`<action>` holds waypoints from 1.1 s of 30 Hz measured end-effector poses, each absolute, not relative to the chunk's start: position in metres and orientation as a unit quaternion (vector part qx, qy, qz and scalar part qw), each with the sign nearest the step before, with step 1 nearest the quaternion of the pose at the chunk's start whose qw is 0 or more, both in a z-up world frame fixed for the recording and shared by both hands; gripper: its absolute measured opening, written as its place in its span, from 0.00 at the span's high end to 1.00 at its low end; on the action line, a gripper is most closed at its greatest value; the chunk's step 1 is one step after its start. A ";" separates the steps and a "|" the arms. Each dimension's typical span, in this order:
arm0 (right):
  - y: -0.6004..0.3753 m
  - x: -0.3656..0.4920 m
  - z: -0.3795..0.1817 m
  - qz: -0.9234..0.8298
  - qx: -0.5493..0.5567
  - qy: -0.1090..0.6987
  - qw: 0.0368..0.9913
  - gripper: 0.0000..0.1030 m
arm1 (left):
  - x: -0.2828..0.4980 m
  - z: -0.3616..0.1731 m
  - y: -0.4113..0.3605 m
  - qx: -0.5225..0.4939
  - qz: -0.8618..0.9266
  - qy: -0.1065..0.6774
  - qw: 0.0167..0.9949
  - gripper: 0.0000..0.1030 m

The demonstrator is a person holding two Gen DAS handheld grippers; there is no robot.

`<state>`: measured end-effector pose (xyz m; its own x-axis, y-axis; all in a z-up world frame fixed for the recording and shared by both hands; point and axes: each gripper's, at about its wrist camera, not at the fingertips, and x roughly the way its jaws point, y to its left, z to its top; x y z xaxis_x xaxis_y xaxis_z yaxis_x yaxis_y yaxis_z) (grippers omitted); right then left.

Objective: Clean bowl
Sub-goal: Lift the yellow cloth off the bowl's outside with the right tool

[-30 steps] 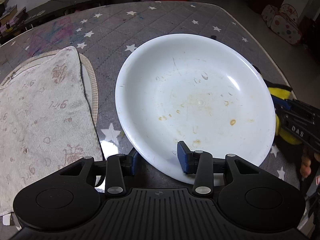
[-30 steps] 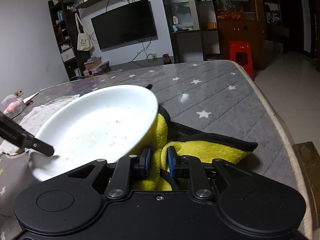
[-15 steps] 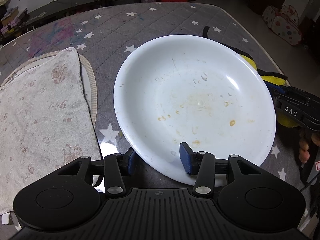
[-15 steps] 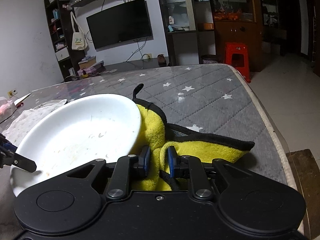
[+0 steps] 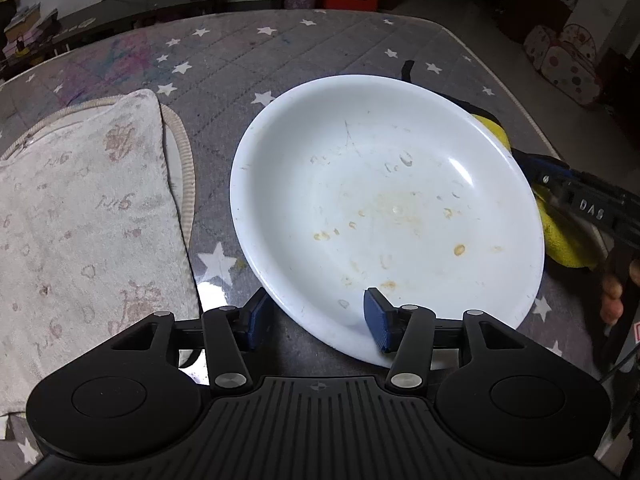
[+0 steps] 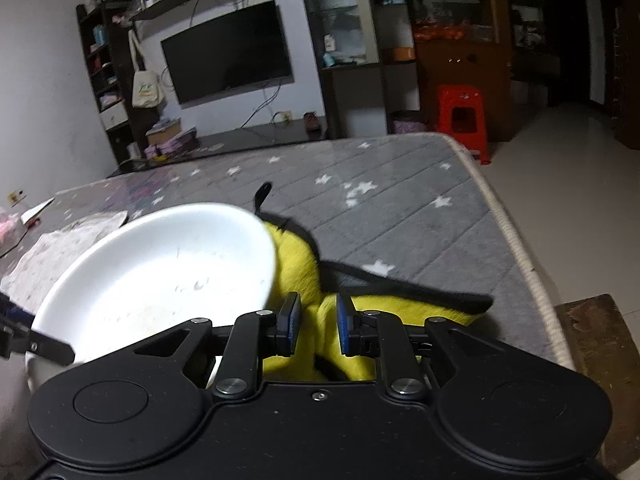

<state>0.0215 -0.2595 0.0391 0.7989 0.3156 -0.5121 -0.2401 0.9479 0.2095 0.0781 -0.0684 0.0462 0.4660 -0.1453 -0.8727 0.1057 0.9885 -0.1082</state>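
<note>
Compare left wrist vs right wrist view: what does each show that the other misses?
Left wrist only: the brown food stains inside the bowl, and the left gripper with its jaws straddling the near rim.

Right wrist only: the TV, the shelves, and the right gripper with its jaws around a fold of the yellow cloth.

Both: the white bowl, the yellow cloth beside it, the pale towel, the star-print table cover and the red stool.
</note>
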 end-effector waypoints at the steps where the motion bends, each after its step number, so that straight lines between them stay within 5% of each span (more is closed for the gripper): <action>1: -0.261 0.022 0.041 0.149 0.074 0.280 0.946 0.81 | 0.078 0.047 -0.068 -0.021 -0.074 0.510 0.856 0.48; 22: -0.253 0.057 0.026 0.142 0.080 0.307 0.938 0.85 | 0.076 0.041 -0.065 -0.029 -0.072 0.508 0.858 0.42; 33: -0.252 0.015 0.061 0.137 0.050 0.232 0.962 0.93 | 0.075 0.039 -0.066 -0.029 -0.064 0.500 0.863 0.42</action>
<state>0.0153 -0.2517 0.0614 0.8552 0.2869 -0.4316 -0.2403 0.9574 0.1603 0.0752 -0.0660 0.0385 0.4914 -0.1395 -0.8597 0.0807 0.9901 -0.1146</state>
